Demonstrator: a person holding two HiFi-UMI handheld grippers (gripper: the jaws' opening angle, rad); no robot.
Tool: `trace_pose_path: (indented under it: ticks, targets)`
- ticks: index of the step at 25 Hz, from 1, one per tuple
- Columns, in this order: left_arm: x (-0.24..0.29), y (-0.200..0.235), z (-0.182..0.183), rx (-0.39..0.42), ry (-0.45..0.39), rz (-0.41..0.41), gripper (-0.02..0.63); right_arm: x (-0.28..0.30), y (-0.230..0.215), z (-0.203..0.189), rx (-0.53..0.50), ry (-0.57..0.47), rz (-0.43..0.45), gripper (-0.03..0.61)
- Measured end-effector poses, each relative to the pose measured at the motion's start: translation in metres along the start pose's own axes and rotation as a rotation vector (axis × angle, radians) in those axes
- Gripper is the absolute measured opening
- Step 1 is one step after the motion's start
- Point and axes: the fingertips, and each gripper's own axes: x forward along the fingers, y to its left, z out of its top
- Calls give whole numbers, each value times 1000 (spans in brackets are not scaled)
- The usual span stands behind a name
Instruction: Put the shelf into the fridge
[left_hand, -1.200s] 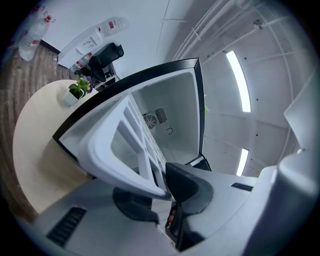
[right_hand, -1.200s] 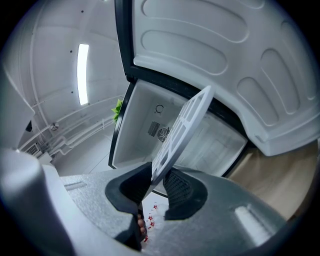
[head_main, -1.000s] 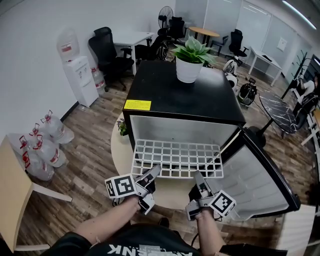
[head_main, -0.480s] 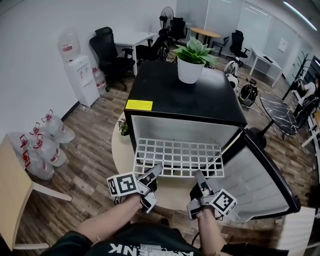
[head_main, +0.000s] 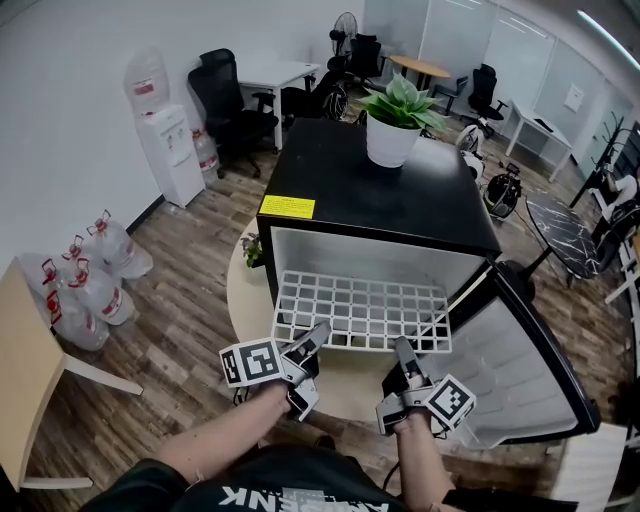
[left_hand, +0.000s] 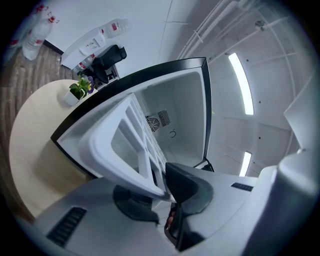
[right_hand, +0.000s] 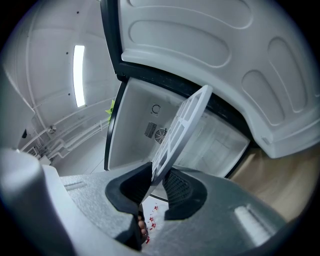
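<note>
A white grid shelf (head_main: 360, 310) lies level with its far part inside the open black mini fridge (head_main: 385, 200). My left gripper (head_main: 318, 335) is shut on the shelf's near left edge, and my right gripper (head_main: 402, 350) is shut on its near right edge. In the left gripper view the shelf (left_hand: 127, 145) runs from between the jaws toward the white fridge interior (left_hand: 175, 105). In the right gripper view the shelf (right_hand: 182, 127) is seen edge-on, pinched between the dark pads (right_hand: 135, 187). A small fan vent shows on the fridge's back wall (right_hand: 159, 134).
The fridge door (head_main: 525, 365) hangs open to the right. A potted plant (head_main: 392, 120) stands on the fridge top. The fridge sits on a round beige table (head_main: 245, 300) with a small plant (head_main: 255, 250). Water bottles (head_main: 85, 285), a dispenser (head_main: 165, 135) and office chairs lie around.
The shelf has slid a little deeper into the fridge, with both grippers following it forward. Both grips stay the same.
</note>
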Motion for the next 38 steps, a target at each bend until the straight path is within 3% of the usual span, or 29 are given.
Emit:
trace_pose_path:
  ticks: [14, 22, 38]
  targets:
    - [11, 6, 10, 11, -14, -1, 58, 15, -5, 8, -9, 8, 3, 66]
    - [7, 2, 7, 103, -55, -2, 74, 17, -6, 10, 0, 13, -1, 63]
    - [-9, 8, 3, 64, -99, 56, 69, 21, -10, 10, -5, 24, -8, 63]
